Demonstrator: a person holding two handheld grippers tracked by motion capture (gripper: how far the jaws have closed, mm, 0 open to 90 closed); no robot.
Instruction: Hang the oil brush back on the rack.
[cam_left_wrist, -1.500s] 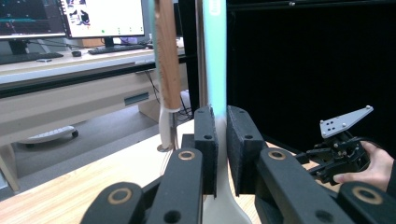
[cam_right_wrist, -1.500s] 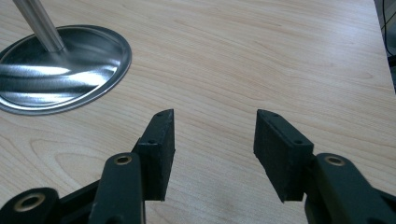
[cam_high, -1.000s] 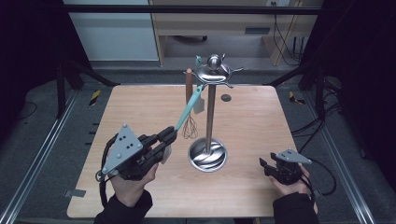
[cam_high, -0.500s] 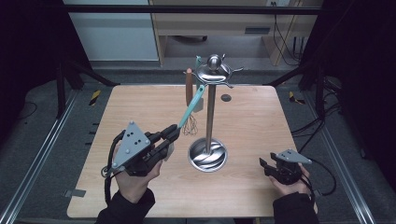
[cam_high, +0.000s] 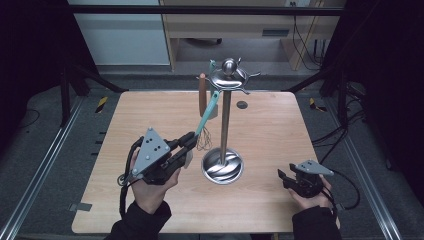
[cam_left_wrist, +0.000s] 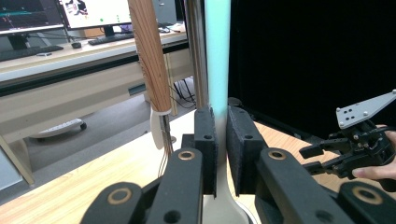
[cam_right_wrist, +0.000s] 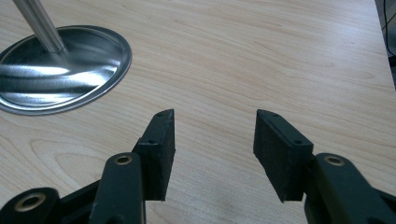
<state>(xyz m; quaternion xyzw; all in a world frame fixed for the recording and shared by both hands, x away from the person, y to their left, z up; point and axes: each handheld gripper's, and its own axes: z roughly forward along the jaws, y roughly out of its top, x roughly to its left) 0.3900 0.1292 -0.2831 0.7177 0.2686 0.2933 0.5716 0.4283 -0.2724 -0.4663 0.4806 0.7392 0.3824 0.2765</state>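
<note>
Pale wooden table (cam_high: 280, 130) under a dark-curtained frame, with desks and monitors beyond it, and a steel utensil stand (cam_high: 224, 125) planted near the middle as the thing to steer by. Its round polished base (cam_high: 223, 165) sits on the wood toward the person's side, and the pole rises to a crown of hooks.

From the hooks on the far-left side of the stand hangs a wooden-handled utensil (cam_high: 202, 95). Just beside it a teal-handled utensil (cam_high: 208, 111) slants from the crown down and to the left of the pole; thin wires show near its lower end, though I cannot tell which handle they belong to.

Left of the base, lifted off the table, the left gripper (cam_high: 189, 142) has its pads pressed onto the teal handle low down; in the left gripper view the handle (cam_left_wrist: 218, 60) runs straight up between the two black pads, with the wooden handle (cam_left_wrist: 148, 51) and the pole behind.

Right of the base and nearer the person, the right gripper (cam_high: 284, 177) rests low at the table, jaws spread wide over bare wood with nothing between them (cam_right_wrist: 214, 140).
</note>
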